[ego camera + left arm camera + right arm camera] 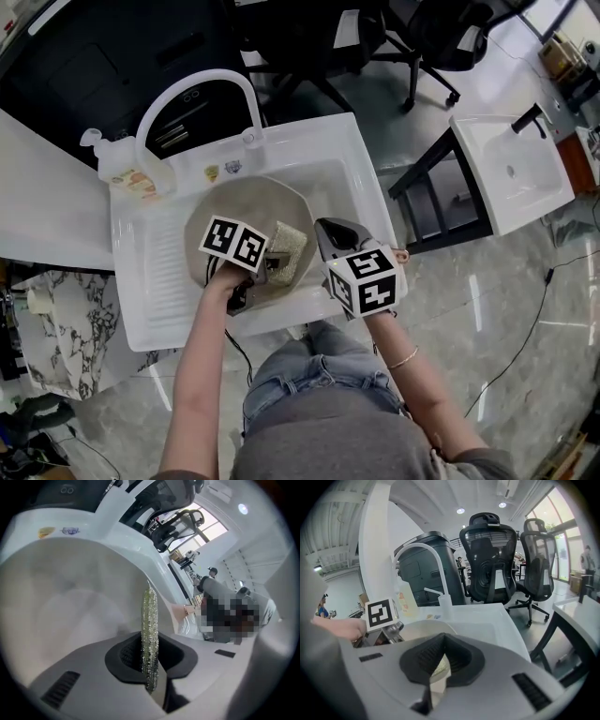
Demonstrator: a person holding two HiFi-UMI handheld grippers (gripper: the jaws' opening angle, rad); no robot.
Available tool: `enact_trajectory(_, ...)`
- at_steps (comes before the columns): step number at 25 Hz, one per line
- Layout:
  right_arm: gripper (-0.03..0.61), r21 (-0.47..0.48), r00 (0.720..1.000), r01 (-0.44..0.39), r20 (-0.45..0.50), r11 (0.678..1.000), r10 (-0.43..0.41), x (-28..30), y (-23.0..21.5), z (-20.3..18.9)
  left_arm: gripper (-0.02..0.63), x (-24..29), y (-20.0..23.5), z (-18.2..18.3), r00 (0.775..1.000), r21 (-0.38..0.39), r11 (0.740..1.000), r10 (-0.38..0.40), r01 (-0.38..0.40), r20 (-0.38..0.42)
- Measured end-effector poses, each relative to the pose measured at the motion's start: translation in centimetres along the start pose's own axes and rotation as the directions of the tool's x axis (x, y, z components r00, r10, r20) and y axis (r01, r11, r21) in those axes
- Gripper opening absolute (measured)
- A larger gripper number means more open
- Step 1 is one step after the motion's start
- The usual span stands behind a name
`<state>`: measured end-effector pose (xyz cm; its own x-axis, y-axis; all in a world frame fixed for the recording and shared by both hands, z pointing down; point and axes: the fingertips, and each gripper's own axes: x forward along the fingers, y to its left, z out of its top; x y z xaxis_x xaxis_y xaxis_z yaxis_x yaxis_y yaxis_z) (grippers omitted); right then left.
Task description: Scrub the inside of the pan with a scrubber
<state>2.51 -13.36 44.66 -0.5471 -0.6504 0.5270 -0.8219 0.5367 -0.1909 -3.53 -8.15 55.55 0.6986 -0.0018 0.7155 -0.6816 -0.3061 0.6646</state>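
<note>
A round beige pan (246,208) lies in the white sink (361,178). My left gripper (266,263) reaches over it from the near side, shut on a yellow-green glittery scrubber (287,247) that rests inside the pan. In the left gripper view the scrubber (150,616) stands edge-on between the shut jaws of that gripper (151,667), with the pan's pale inside (70,606) beyond. My right gripper (330,240) sits at the pan's right rim. In the right gripper view its jaws (439,668) close on a pale sliver of the pan's rim (426,629).
A white arched faucet (202,86) and a soap bottle (127,173) stand behind the basin; the ribbed drainboard (164,272) lies left of it. Black office chairs (492,559) stand behind the sink. To the right are a black frame (441,202) and a second white basin (511,169).
</note>
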Motion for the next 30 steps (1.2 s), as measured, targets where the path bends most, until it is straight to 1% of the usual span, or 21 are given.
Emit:
enact_trajectory(2, 0.011, 0.002, 1.000, 0.005, -0.004, 1.000, -0.005, 0.1, -0.1, -0.1, 0.061, 0.5, 1.1, -0.7, 0.998, -0.015, 1.000, 0.006, -0.007, -0.062)
enact_trajectory(4, 0.011, 0.003, 1.000, 0.005, -0.010, 1.000, -0.005, 0.3, -0.1, -0.2, 0.060, 1.0, 2.5, -1.6, 0.991, -0.014, 0.999, 0.042, -0.045, -0.130)
enact_trajectory(6, 0.011, 0.002, 1.000, 0.001, -0.013, 1.000, -0.001, 0.7, 0.1, -0.1, 0.061, 1.3, 3.8, -2.5, 0.978, 0.013, 0.995, 0.104, -0.103, -0.183)
enact_trajectory(9, 0.011, -0.011, 1.000, -0.011, -0.015, 1.000, 0.011, 1.3, 0.4, 0.1, 0.061, 1.1, 5.7, -3.5, 0.951, 0.072, 0.976, 0.215, -0.204, -0.222)
enact_trajectory(11, 0.011, -0.020, 1.000, -0.019, -0.019, 1.000, 0.018, 1.7, 0.6, 0.2, 0.061, 0.9, 6.5, -3.8, 0.939, 0.099, 0.965, 0.258, -0.241, -0.229)
enact_trajectory(15, 0.011, -0.031, 0.999, -0.029, -0.029, 0.999, 0.028, 2.3, 0.9, 0.5, 0.061, 0.6, 7.1, -3.9, 0.921, 0.150, 0.950, 0.305, -0.275, -0.242)
enact_trajectory(18, 0.011, -0.038, 0.999, -0.034, -0.032, 0.999, 0.033, 2.8, 1.0, 0.7, 0.061, 0.2, 7.6, -4.0, 0.901, 0.198, 0.933, 0.347, -0.302, -0.259)
enact_trajectory(23, 0.011, -0.042, 0.998, -0.043, -0.037, 0.998, 0.042, 3.5, 1.1, 1.0, 0.063, -0.8, 8.5, -3.9, 0.867, 0.266, 0.899, 0.417, -0.349, -0.274)
enact_trajectory(30, 0.011, -0.056, 0.997, -0.065, -0.045, 0.996, 0.063, 4.2, 1.7, 1.3, 0.063, -2.3, 9.9, -3.9, 0.819, 0.319, 0.843, 0.516, -0.433, -0.252)
